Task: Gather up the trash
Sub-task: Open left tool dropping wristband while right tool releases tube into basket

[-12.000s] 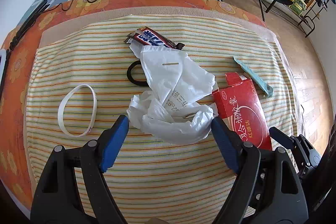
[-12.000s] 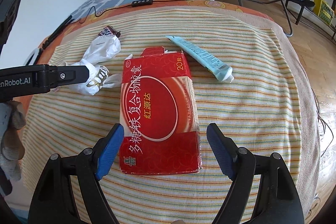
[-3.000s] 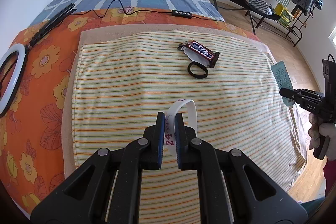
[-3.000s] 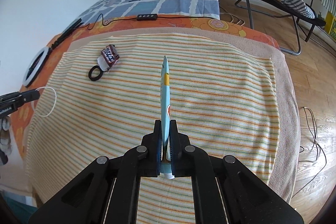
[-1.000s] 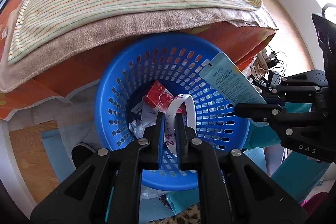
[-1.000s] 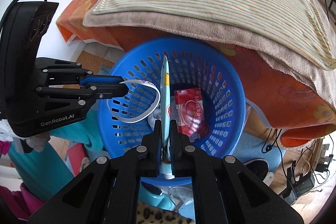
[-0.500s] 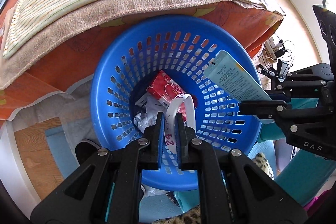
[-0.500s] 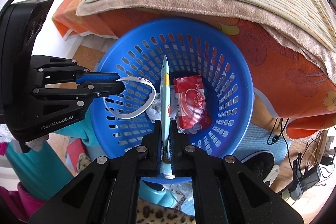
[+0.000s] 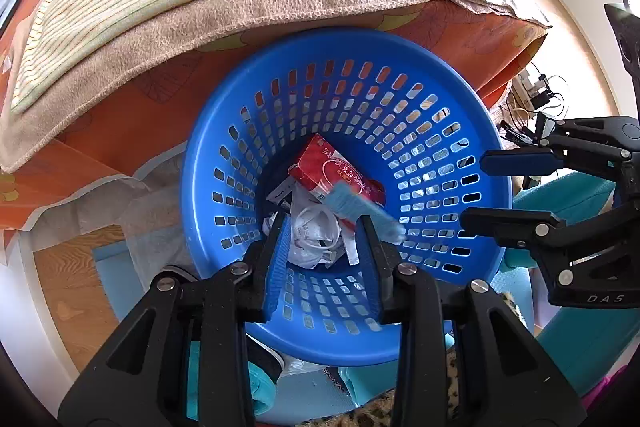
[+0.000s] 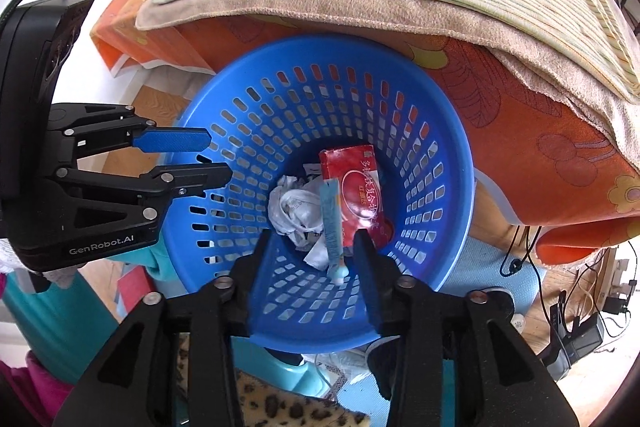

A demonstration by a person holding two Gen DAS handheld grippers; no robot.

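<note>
Both hand-held grippers spread over the blue basket (image 9: 224,155).

The left hand-held gripper (image 9: 326,255) and right hand-held gripper (image 10: 310,267) hold nothing. At frame centre, inside the basket, the light-blue tube (image 10: 331,223) lies over the red box (image 10: 356,187) and crumpled white bag (image 10: 294,209).

The tube (image 9: 362,211) is motion-blurred, perhaps mid-fall; crumpled bag (image 9: 314,233) partly hidden.

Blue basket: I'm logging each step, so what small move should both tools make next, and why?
Probably lift both tools away. The left tool and right tool are open over the blue perforated plastic basket; the light-blue tube is already down by the red cardboard box.
</note>
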